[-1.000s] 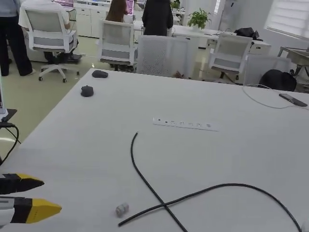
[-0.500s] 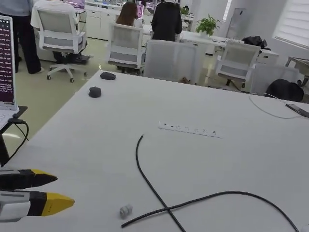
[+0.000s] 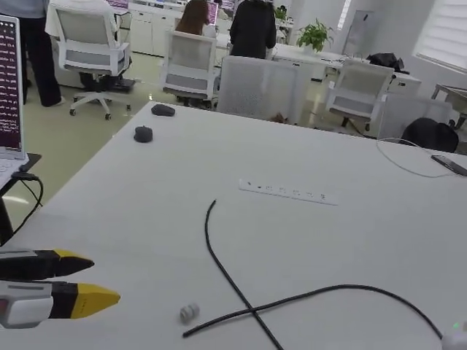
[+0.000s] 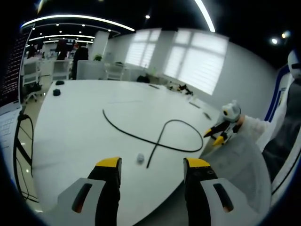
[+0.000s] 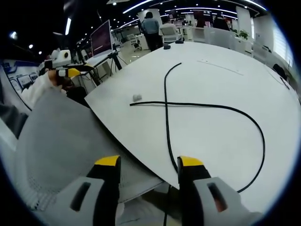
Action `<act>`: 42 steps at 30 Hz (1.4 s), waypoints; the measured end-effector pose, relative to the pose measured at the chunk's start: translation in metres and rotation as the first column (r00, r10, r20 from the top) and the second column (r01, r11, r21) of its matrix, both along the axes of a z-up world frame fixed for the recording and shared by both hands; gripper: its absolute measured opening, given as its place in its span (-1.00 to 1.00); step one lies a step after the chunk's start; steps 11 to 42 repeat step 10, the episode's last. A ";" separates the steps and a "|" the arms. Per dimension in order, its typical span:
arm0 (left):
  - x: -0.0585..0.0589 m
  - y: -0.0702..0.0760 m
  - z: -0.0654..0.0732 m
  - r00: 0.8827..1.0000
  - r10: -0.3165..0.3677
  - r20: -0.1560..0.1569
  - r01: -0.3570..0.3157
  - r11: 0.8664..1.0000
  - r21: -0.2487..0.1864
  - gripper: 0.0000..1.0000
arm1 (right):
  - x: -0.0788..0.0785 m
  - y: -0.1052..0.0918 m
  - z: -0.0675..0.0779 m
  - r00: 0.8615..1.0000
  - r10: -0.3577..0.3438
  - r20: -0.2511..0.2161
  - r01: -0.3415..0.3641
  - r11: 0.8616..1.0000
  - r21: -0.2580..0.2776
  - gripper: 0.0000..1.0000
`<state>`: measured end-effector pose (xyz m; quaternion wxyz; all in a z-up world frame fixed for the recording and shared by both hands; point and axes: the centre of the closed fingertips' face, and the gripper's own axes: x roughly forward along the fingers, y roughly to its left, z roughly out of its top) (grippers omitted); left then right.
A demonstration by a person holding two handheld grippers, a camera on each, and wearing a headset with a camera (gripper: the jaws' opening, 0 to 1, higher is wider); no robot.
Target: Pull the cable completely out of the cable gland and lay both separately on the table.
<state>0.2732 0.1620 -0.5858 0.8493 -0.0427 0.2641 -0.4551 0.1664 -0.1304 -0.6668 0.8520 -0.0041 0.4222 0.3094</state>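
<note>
A long black cable lies in a crossed loop on the white table. Its free end stops just right of a small grey cable gland, which lies apart from it near the table's front edge. My left gripper hovers open at the lower left, its yellow tips pointing at the gland from a hand's width away. In the left gripper view the gland sits between the open jaws of the left gripper, with the cable beyond. The right gripper is open and empty off the table's edge, facing the cable and gland.
A white power strip lies mid-table. Two dark computer mice sit at the far left corner. A phone with a thin white lead lies far right. A laptop stands at the left, and office chairs line the far side.
My left gripper has edged forward, closer to the gland. The head camera shifted slightly. Cable and gland lie where they were.
</note>
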 end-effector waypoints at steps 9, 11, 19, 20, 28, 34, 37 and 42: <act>-0.005 -0.007 -0.007 0.999 -0.002 -0.038 0.001 1.000 -0.010 0.05 | -0.008 -0.007 -0.007 1.000 -0.024 -0.013 0.024 1.000 0.010 -0.04; -0.005 -0.007 -0.007 0.999 0.003 -0.044 -0.003 1.000 -0.015 0.04 | -0.009 -0.007 -0.007 1.000 -0.025 -0.015 0.025 1.000 0.013 -0.04; -0.005 -0.007 -0.007 0.999 0.003 -0.044 -0.003 1.000 -0.015 0.04 | -0.009 -0.007 -0.007 1.000 -0.025 -0.015 0.025 1.000 0.013 -0.04; -0.005 -0.007 -0.007 0.999 0.003 -0.044 -0.003 1.000 -0.015 0.04 | -0.009 -0.007 -0.007 1.000 -0.025 -0.015 0.025 1.000 0.013 -0.04; -0.005 -0.007 -0.007 0.999 0.003 -0.044 -0.003 1.000 -0.015 0.04 | -0.009 -0.007 -0.007 1.000 -0.025 -0.015 0.025 1.000 0.013 -0.04; -0.005 -0.007 -0.007 0.999 0.003 -0.044 -0.003 1.000 -0.015 0.04 | -0.009 -0.007 -0.007 1.000 -0.025 -0.015 0.025 1.000 0.013 -0.04; -0.005 -0.007 -0.007 0.999 0.003 -0.044 -0.003 1.000 -0.015 0.04 | -0.009 -0.007 -0.007 1.000 -0.025 -0.015 0.025 1.000 0.013 -0.04; -0.005 -0.007 -0.007 0.999 0.003 -0.044 -0.003 1.000 -0.015 0.04 | -0.009 -0.007 -0.007 1.000 -0.025 -0.015 0.025 1.000 0.013 -0.04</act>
